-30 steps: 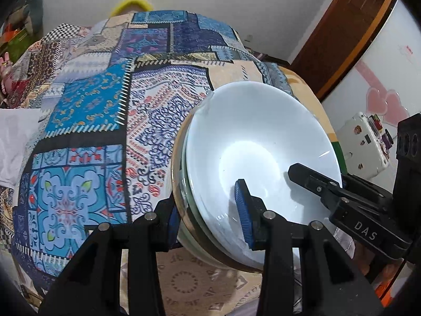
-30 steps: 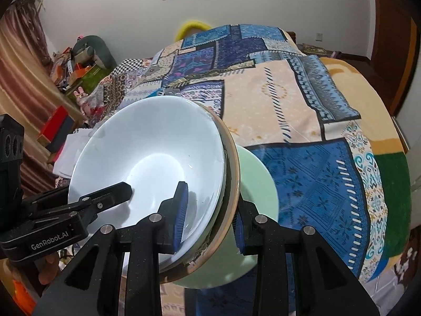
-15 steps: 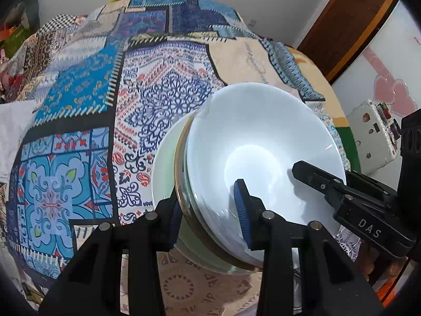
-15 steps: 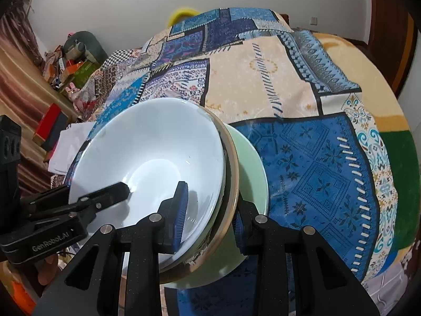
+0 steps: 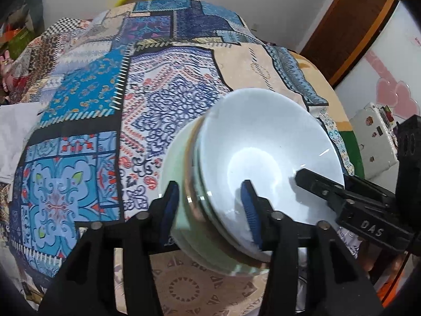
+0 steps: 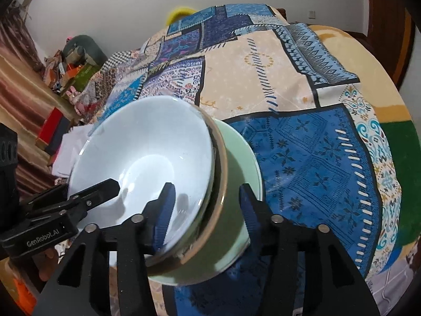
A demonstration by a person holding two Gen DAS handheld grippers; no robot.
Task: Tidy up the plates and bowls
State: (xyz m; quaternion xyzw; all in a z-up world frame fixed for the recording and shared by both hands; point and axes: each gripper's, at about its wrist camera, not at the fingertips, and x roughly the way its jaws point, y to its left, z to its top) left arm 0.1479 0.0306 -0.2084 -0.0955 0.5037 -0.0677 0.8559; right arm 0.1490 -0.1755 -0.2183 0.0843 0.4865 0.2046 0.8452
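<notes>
A stack of dishes hangs between my two grippers above a patchwork bedspread (image 5: 86, 121). On top is a white bowl (image 5: 265, 147), under it a gold-rimmed plate (image 6: 219, 184) and a pale green bowl (image 6: 236, 184). My left gripper (image 5: 210, 210) is shut on the stack's near rim, one pad inside the white bowl and one under the green bowl. My right gripper (image 6: 204, 208) grips the opposite rim the same way. Each gripper shows in the other's view, the right (image 5: 342, 200) and the left (image 6: 65, 210).
The bedspread (image 6: 302, 144) covers a wide bed. A white cloth (image 5: 15, 131) lies at its left edge. Clutter and boxes (image 6: 65, 79) stand by the far wall. A brown door (image 5: 350, 26) and a white case with stickers (image 5: 373, 137) are on the right.
The stack, held by both grippers, has come down and forward over the bedspread and tilted, so more of the green bowl underneath shows.
</notes>
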